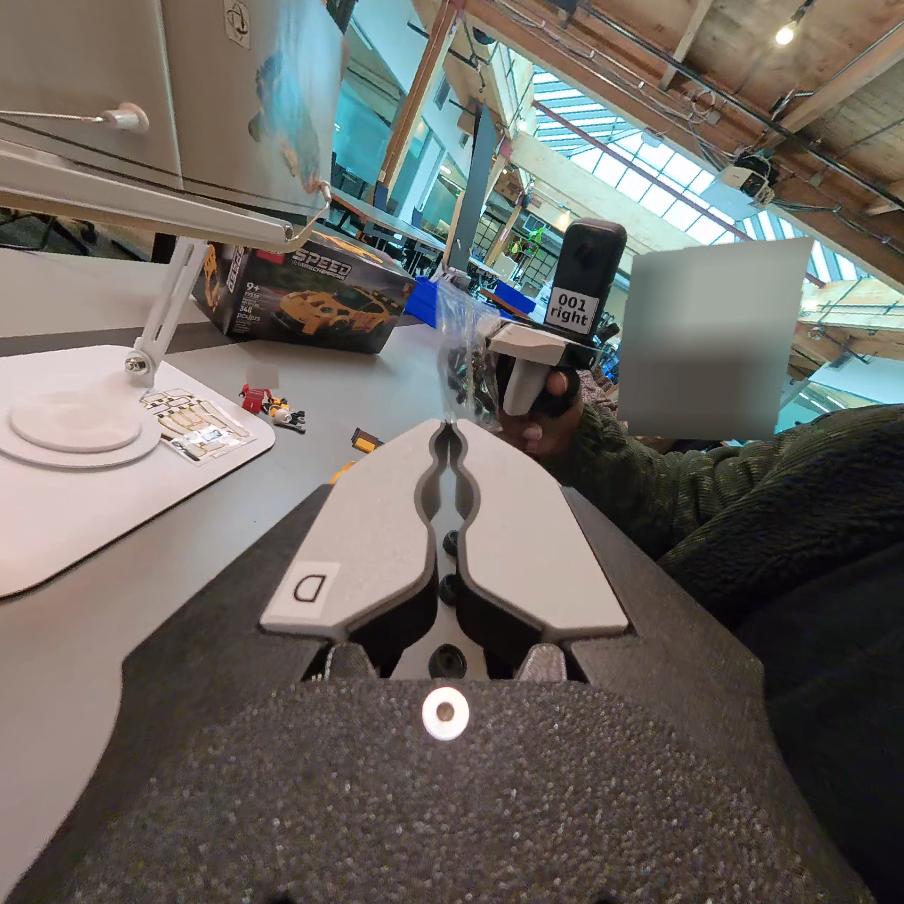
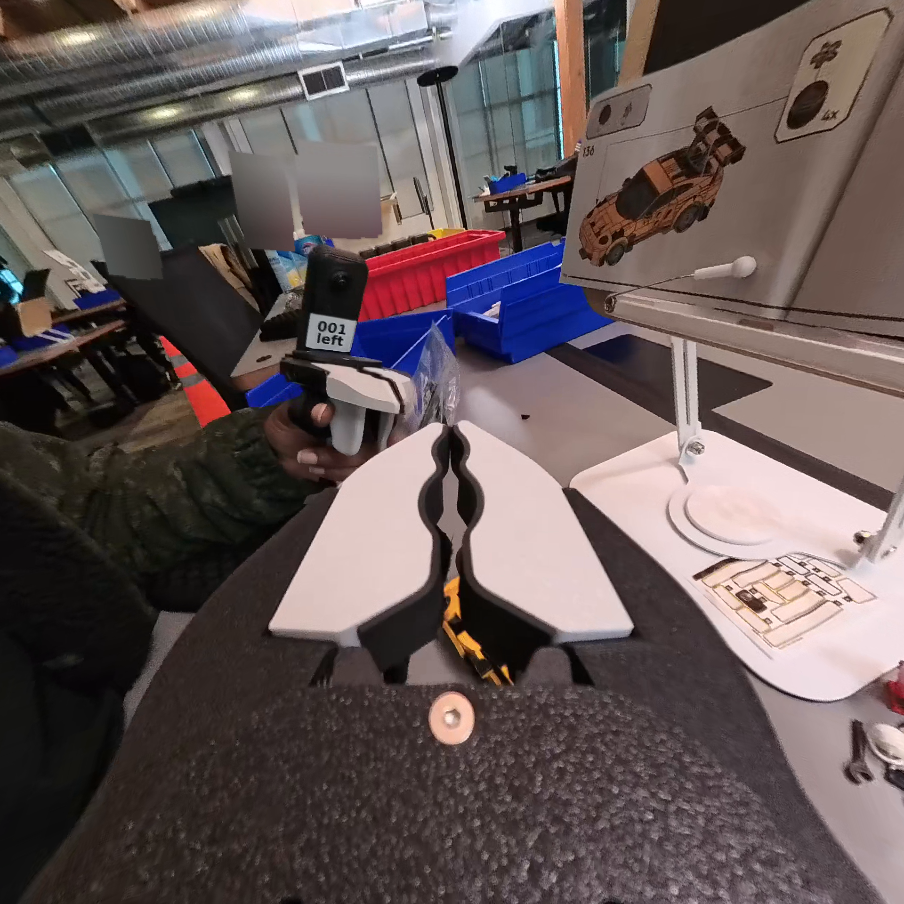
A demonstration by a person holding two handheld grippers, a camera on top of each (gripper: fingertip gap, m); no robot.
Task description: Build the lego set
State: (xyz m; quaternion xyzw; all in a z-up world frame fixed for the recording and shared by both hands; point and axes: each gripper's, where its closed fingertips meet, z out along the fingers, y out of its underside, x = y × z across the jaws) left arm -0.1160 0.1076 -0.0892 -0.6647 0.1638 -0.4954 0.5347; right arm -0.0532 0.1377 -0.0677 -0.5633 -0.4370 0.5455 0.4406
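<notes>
A clear plastic bag (image 1: 460, 362) with small dark pieces hangs in the air between both grippers. In the left wrist view my left gripper (image 1: 447, 424) is shut on the bag's lower edge. My right gripper (image 1: 491, 337) reaches in from the right at the bag's side. In the right wrist view my right gripper (image 2: 450, 426) is shut on a corner of the bag (image 2: 435, 376), and my left gripper (image 2: 403, 391) pinches it from the left. A yellow and black build (image 2: 460, 631) shows below, through the gap behind my right fingers.
The set's box (image 1: 303, 293) lies at the back of the grey table. A white stand (image 2: 685, 391) holds the instruction booklet (image 2: 709, 186). A sticker sheet (image 1: 195, 425) lies on its base mat. Loose minifigure parts (image 1: 271, 406) and a yellow-black piece (image 1: 364, 440) lie nearby. Blue bins (image 2: 518, 308) stand behind. Spacing between my two grippers at the tips: around 8 cm.
</notes>
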